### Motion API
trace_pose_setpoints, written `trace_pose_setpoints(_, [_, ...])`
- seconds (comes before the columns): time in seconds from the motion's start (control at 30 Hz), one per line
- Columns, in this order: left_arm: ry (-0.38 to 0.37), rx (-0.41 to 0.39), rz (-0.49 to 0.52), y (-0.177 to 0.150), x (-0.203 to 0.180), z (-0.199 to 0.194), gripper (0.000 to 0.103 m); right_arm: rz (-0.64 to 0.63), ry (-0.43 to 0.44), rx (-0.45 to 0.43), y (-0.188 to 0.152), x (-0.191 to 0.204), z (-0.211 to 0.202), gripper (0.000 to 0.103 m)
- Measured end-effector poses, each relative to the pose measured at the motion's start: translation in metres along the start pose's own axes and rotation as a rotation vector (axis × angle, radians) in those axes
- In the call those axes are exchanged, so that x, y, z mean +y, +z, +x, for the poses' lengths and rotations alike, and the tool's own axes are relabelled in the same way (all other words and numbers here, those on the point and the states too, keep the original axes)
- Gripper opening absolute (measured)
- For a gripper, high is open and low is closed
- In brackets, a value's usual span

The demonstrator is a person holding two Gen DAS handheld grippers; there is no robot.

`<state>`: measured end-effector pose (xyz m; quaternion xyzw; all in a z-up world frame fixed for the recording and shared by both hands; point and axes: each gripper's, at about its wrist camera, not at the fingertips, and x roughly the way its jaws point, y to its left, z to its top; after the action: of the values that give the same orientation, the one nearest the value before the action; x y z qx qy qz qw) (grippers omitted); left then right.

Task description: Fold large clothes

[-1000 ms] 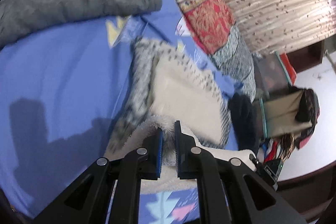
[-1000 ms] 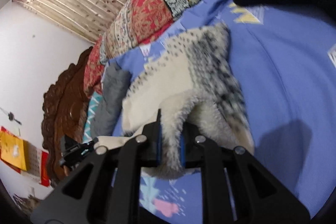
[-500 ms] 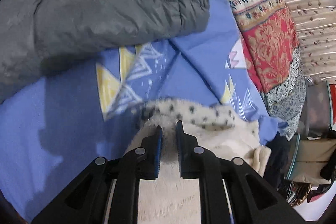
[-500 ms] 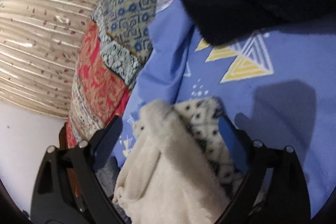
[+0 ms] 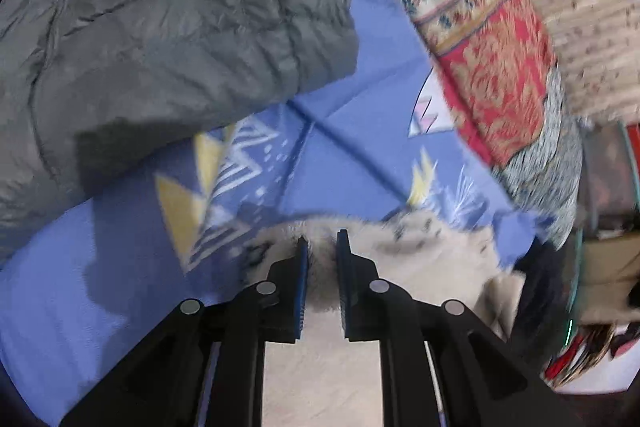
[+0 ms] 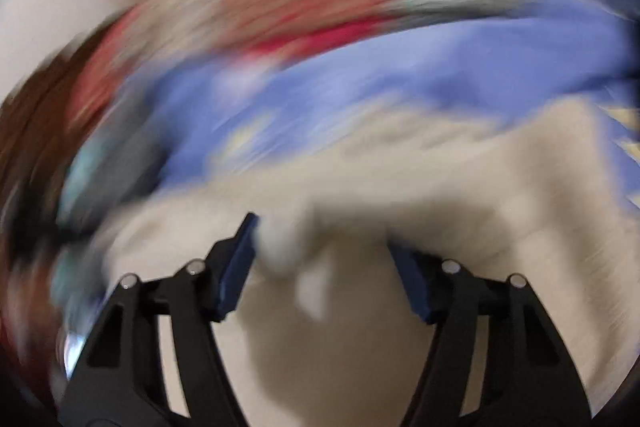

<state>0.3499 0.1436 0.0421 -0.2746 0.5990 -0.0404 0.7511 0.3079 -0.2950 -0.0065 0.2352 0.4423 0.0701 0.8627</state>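
- The sheet (image 5: 360, 115), blue with yellow and white triangle prints, spreads under everything; in the right wrist view it is only a blurred blue band (image 6: 400, 75).
- A grey quilted jacket (image 5: 160, 27) lies on the sheet at upper left, well beyond the left gripper.
- A patterned quilt (image 5: 492, 59), red, cream and grey, runs along the sheet's right edge.
- The fleece (image 5: 432, 259), cream with dark spots on its fuzzy edge, lies on the sheet directly below and around the left gripper, spreading to the right; the right wrist view shows its cream side (image 6: 500, 207) filling the lower half of the frame.
- The left gripper (image 5: 321, 247) pinches the spotted fleece edge, its fingers nearly together with fur bunched between them.
- The right gripper (image 6: 324, 239) stands spread wide, the fleece lying loose beneath and ahead of its blue pads (image 6: 236, 267); heavy blur hides whether they touch it.
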Motion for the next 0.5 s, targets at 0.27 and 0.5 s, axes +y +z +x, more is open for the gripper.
trace_pose_setpoints(0.27, [-0.134,-0.157,0.053,0.003,0.020,-0.048,0.039,0.163,0.274,-0.146,-0.007,-0.061,-0.072,0.062])
trace_pose_setpoints(0.5, [-0.181,-0.214,0.246,-0.033,-0.037,-0.026,0.039,0.007,-0.080,-0.125,-0.032,-0.101,-0.073,0.057])
